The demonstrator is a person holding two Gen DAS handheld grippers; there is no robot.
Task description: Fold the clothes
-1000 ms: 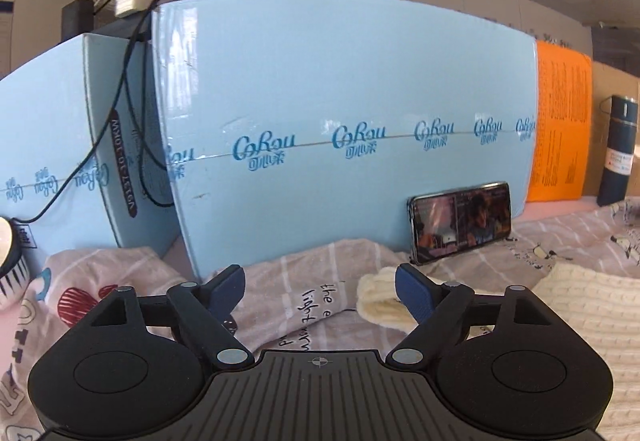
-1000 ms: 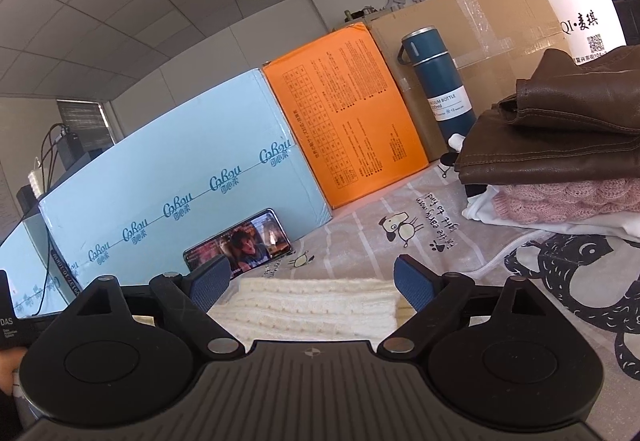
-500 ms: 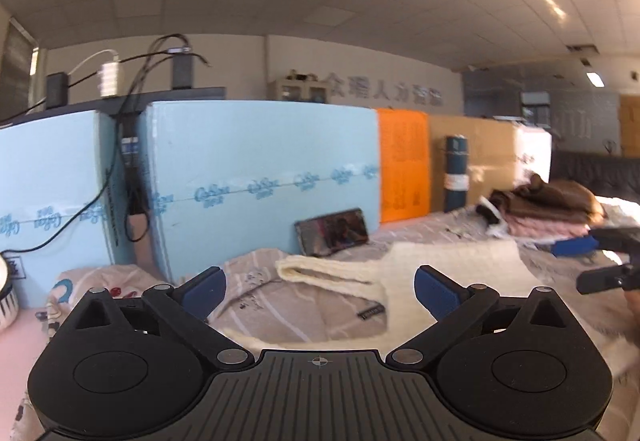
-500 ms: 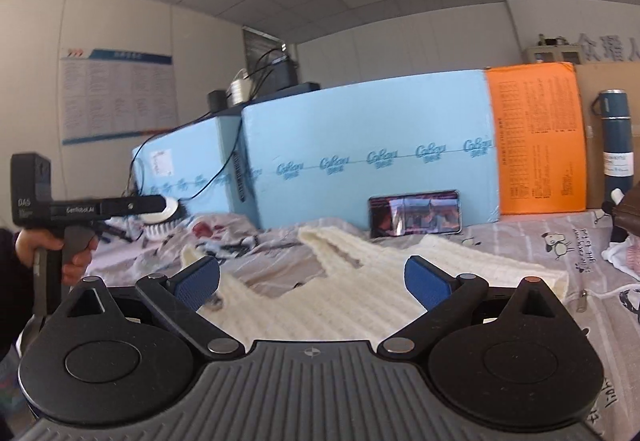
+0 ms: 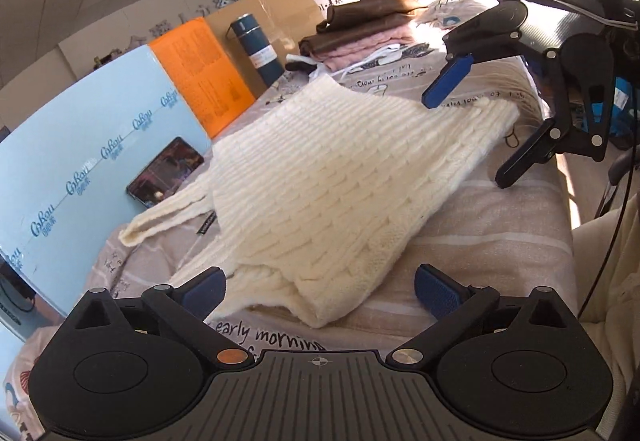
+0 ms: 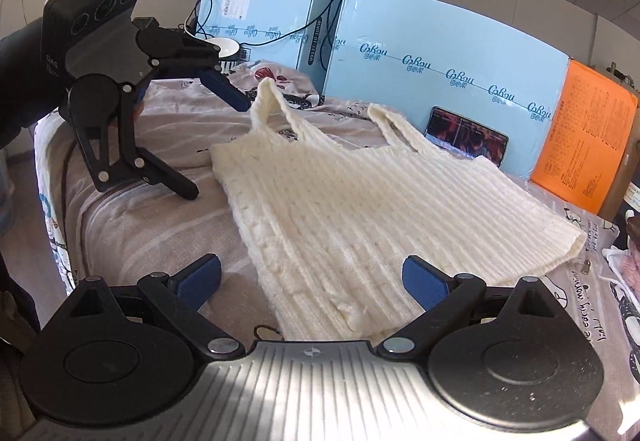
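Note:
A cream knitted vest (image 5: 336, 181) lies spread flat on the patterned bed sheet (image 5: 500, 233), its two straps toward the blue boxes; it also shows in the right wrist view (image 6: 360, 201). My left gripper (image 5: 320, 287) is open and empty, just above the vest's near side edge; it shows from outside in the right wrist view (image 6: 216, 145), to the left of the straps. My right gripper (image 6: 312, 277) is open and empty over the vest's near part; it shows from outside in the left wrist view (image 5: 472, 137), by the hem corner.
Light blue boxes (image 6: 440, 53) and an orange box (image 6: 588, 149) stand along the back. A phone (image 6: 466, 135) leans on the blue box. A dark blue bottle (image 5: 256, 49) and a pile of folded clothes (image 5: 360, 29) sit at the right end.
Both grippers have pulled back and tilted down from facing the boxes to looking over the vest. They now face each other across it. Both stay open.

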